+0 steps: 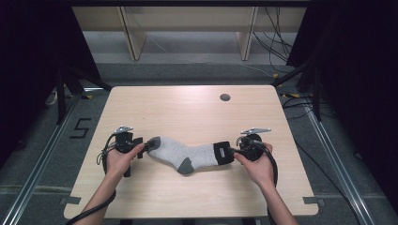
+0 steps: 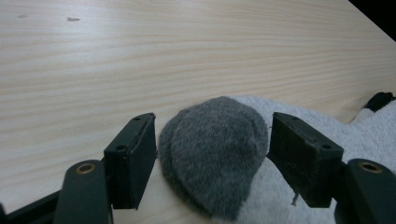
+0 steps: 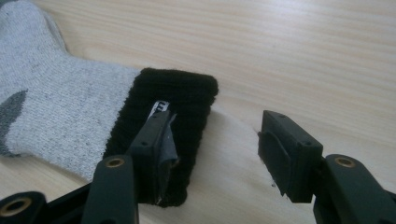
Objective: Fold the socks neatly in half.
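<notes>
meanwhile, a grey sock (image 1: 187,154) lies flat near the front of the table (image 1: 187,108), stretched between two hand-held grippers. left gripper (image 2: 212,149) stands wide with the dark toe (image 2: 212,163) between its jaws, the pads beside the fabric and not pressing it, as far as the left gripper view tells. right gripper (image 3: 215,149) is also wide: one jaw rests over the black cuff (image 3: 177,116), the other stands well apart over bare wood, so nothing is gripped. risks from here, as a judgement: a close by the right gripper may catch only the cuff's edge, or nothing at all, and the soft knit could slip out on a lift; the left pair may pinch just the top layer of the toe (fluffy stuff, easily dragged) and bunch the sock. no containers on the table, so nothing is held in any.
</notes>
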